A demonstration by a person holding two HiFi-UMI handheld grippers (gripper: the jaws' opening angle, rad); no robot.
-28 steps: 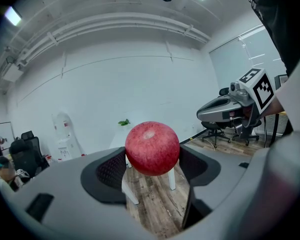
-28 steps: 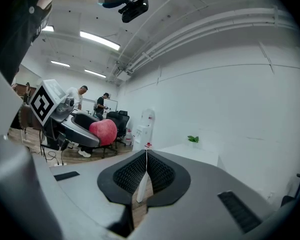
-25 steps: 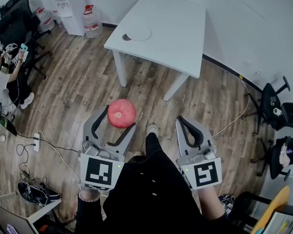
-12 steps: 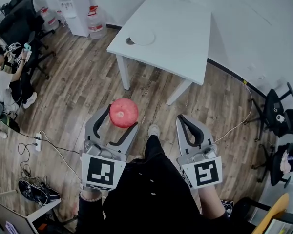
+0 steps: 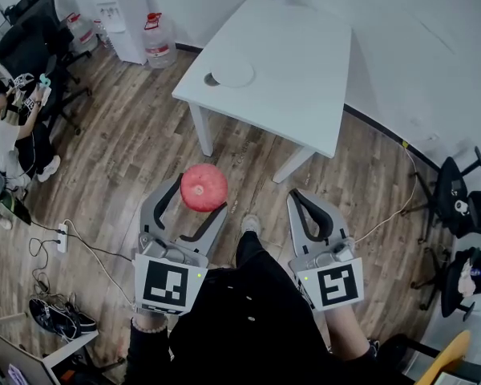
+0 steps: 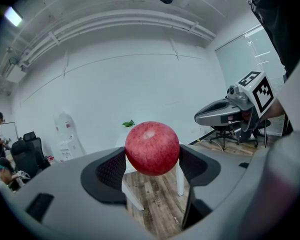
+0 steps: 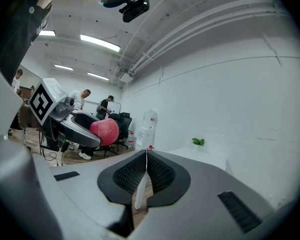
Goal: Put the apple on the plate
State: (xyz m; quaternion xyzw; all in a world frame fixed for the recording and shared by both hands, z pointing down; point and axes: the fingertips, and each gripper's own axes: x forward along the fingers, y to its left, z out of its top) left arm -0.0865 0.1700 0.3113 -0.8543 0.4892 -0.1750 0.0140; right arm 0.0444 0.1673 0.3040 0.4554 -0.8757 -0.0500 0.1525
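While the left gripper (image 5: 197, 196) holds the apple (image 5: 204, 188) clamped short of the table (image 5: 305, 79), pickup looks done. Reaching the plate (image 5: 232, 75) on the table remains; the right gripper (image 5: 298, 197) has its jaws together, empty

The apple (image 6: 152, 149) looks smooth, the left gripper (image 5: 200, 192) matt grey plastic, the floor (image 5: 136, 143) grained wood.

This is an office. A white counter (image 5: 289, 62) stands on a wood floor (image 5: 136, 151). Black chairs on wheels (image 5: 28, 30) sit near the wall, close to a water cooler (image 5: 122, 14). A person (image 5: 4, 139) sits at the left. Long lights (image 7: 100, 42) shine on the ceiling.
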